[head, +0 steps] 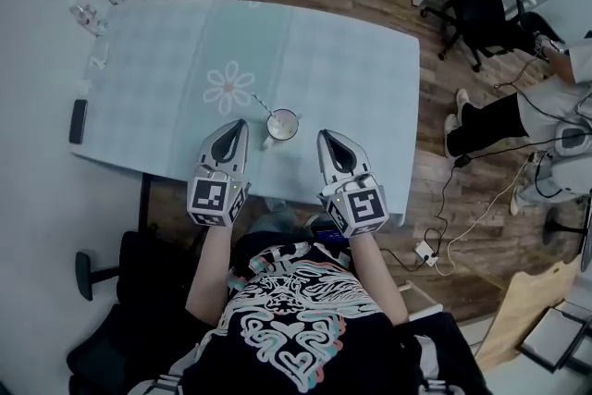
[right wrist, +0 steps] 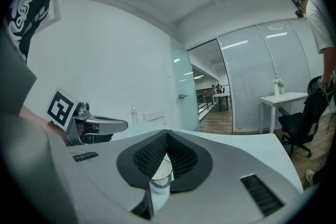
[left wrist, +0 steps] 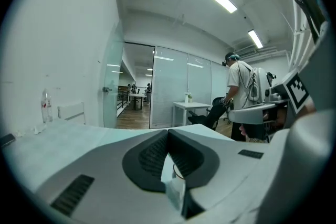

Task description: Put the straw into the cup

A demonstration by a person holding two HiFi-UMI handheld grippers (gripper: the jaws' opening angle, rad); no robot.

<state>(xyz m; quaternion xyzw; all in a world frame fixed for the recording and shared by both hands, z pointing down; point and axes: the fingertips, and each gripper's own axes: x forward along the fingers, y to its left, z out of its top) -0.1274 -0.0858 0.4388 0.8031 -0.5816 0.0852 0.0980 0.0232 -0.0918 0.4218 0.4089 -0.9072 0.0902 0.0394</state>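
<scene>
Head view: cup (head: 282, 124) sits near the front edge of the table (head: 342, 69), and the straw (head: 262, 104) is in it, leaning out over the rim toward the flower print (head: 228, 88) just behind-left of the cup. Left tongs (head: 242, 123) are just left of the cup, right tongs (head: 326, 136) just right of it. Neither touches it, and both point away from the person. Phone (head: 79, 120) lies well left of the cup at the table edge.

Left gripper view: tongs (left wrist: 168, 131) are closed tip to tip, nothing gripped.

Right gripper view: tongs (right wrist: 167, 131) are also closed tip to tip and empty. The cup (right wrist: 160, 176) shows through the gap behind the tips, beyond the tongs and not in them.
</scene>
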